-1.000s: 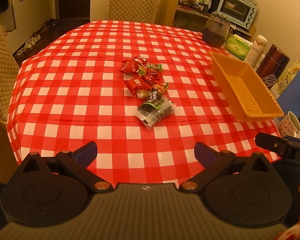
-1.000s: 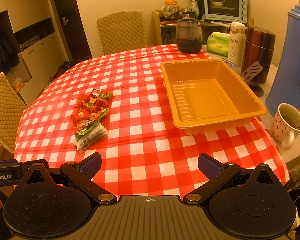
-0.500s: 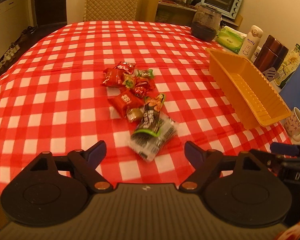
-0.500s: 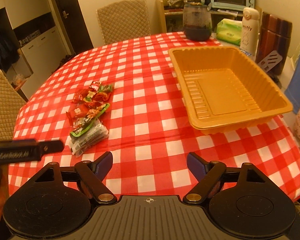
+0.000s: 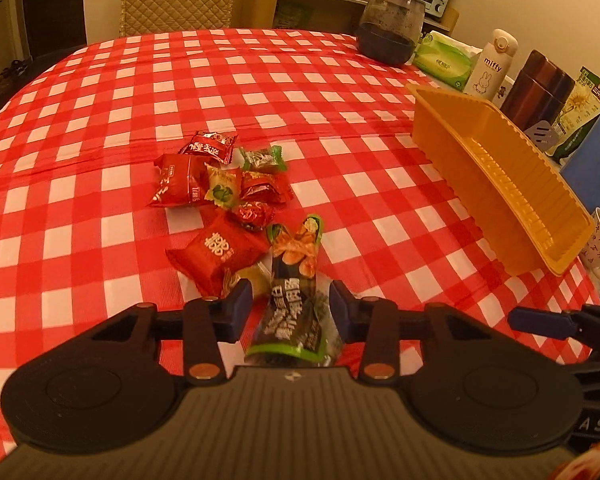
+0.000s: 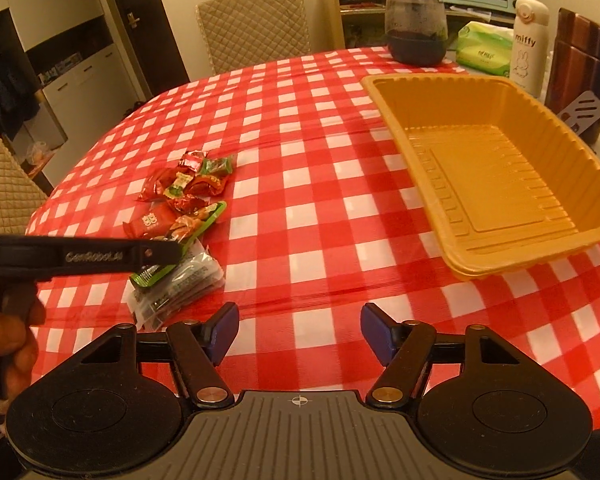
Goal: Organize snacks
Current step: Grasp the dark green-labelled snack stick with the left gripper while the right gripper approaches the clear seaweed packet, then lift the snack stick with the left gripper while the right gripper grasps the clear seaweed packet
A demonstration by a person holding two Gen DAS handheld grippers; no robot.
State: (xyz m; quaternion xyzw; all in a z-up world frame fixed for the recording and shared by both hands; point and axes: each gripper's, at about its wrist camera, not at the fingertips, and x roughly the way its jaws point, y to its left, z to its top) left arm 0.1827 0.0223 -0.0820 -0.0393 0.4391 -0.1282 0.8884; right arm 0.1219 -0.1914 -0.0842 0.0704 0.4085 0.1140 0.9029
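Here we bring the left gripper (image 5: 290, 308) down astride the dark green-edged snack packet (image 5: 294, 300), its jaws closing with the packet between them but the pads not yet pressing, presumably to carry it to the empty orange tray (image 5: 496, 184) at two o'clock. The packet's long axis runs from six towards twelve, overlapping a clear packet (image 6: 180, 288). Our right gripper (image 6: 298, 334), jaws closing on nothing, waits over bare checked tablecloth (image 6: 320, 216).

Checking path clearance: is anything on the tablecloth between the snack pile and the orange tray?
Nothing visible. Between the snack pile and the orange tray lies only bare checked tablecloth. The left gripper, jaws closing, already straddles the dark green-edged packet.
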